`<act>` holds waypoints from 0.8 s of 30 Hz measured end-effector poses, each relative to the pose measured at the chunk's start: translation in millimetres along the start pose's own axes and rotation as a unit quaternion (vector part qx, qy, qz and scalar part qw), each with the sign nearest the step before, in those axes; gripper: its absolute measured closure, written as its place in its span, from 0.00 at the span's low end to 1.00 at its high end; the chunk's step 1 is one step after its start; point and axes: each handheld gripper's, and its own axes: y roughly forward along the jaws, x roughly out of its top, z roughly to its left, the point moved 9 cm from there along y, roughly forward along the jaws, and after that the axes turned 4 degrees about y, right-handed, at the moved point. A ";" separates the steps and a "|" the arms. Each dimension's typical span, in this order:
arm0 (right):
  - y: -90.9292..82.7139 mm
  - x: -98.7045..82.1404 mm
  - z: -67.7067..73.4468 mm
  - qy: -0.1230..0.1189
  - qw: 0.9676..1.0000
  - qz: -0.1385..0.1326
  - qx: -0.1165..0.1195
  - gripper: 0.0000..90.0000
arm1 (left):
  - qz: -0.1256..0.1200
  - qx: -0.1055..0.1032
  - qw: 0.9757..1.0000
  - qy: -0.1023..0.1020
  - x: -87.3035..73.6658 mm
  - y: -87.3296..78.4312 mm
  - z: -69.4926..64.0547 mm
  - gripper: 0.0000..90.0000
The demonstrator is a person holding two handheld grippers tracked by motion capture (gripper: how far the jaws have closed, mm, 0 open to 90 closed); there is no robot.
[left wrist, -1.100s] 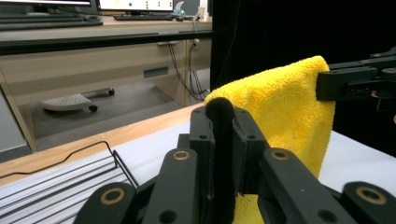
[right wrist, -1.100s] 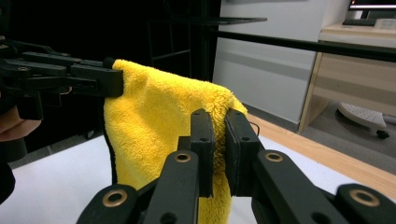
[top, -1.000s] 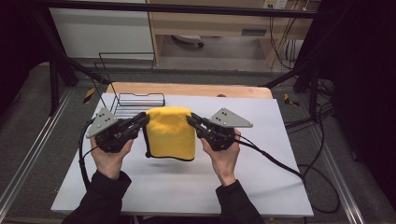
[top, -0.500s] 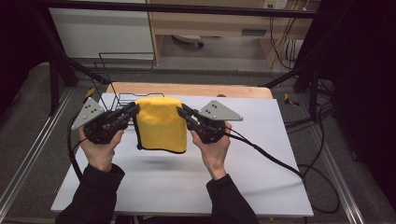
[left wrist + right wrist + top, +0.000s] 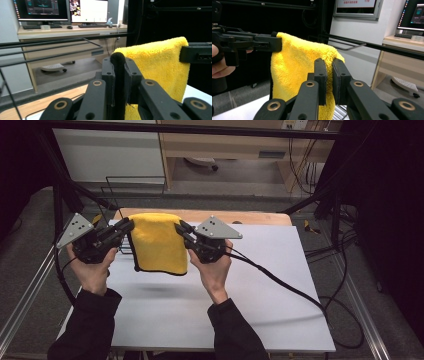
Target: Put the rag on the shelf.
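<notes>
Above the white table (image 5: 280, 285), both grippers' fingers clamp the yellow cloth's (image 5: 159, 245) top corners, its lower edge hanging free.

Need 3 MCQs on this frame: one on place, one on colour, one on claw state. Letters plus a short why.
1. Where is the cloth?
A. Flat on the table
B. Held up in the air between the two claws
C. Draped over the wire rack

2. What colour is the cloth?
A. Yellow
B. Blue
C. White

3. How does the left claw stand?
A. Wide open, holding nothing
B. Shut on the cloth's corner
C. Shut on a cable

Key: B, it hangs above the white table with its shadow under it, the right claw gripping the other corner; A, bright yellow in every view; B, its jaws pinch the cloth's edge.
</notes>
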 end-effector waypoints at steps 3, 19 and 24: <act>7.2 4.0 1.6 0.000 1.000 -0.003 0.000 0.93 | -0.003 0.007 1.000 -0.001 4.3 -0.7 7.9 0.90; 33.3 33.0 2.9 -0.006 1.000 -0.030 -0.003 0.93 | -0.029 0.021 0.999 -0.003 33.1 0.0 34.1 0.90; 39.0 43.5 4.0 -0.011 0.999 -0.041 -0.004 0.93 | -0.037 0.025 0.999 0.000 42.9 -1.4 40.5 0.90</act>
